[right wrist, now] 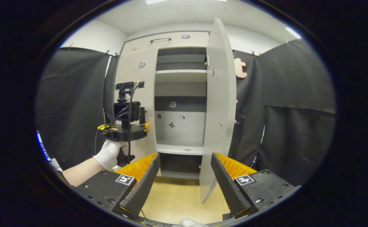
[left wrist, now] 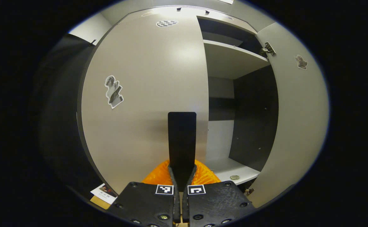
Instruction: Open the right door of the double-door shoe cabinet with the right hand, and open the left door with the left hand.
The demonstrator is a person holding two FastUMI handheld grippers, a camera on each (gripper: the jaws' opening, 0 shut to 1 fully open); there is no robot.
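- Step in hand, by judgement: right door (right wrist: 218, 104) already swung wide; left door (left wrist: 146, 104) flat against the cabinet front, not yet opened.
- Second half of the task pending: opening the left door with the left gripper (left wrist: 182, 119).
- Left gripper, in its own view: fingers pressed together into one dark blade, no gap visible between them, nothing caught between.
- Left door directly ahead of that blade; free edge of the door just to the right of the fingertips.
- Contact between fingertips and door panel: cannot tell from these views.
- Beyond that edge: open compartment with a shelf (left wrist: 231, 58) above and a floor board (left wrist: 231, 170) below.
- Left gripper also seen from the right gripper view (right wrist: 141, 118), held up by a gloved hand (right wrist: 108, 153) close against the left door's free edge.
- Right gripper (right wrist: 184, 176): jaws spread wide, holding nothing, touching nothing.
- Right door ahead of the right gripper, slightly to the right, standing edge-on and well apart from the fingertips.
- Next move, by judgement: hook or pinch the free edge of the left door, then pull toward the body and out to the left along the hinge arc.
- Requirement: enough finger opening, or a fingertip behind the edge, to gain purchase; no handle visible on that door.
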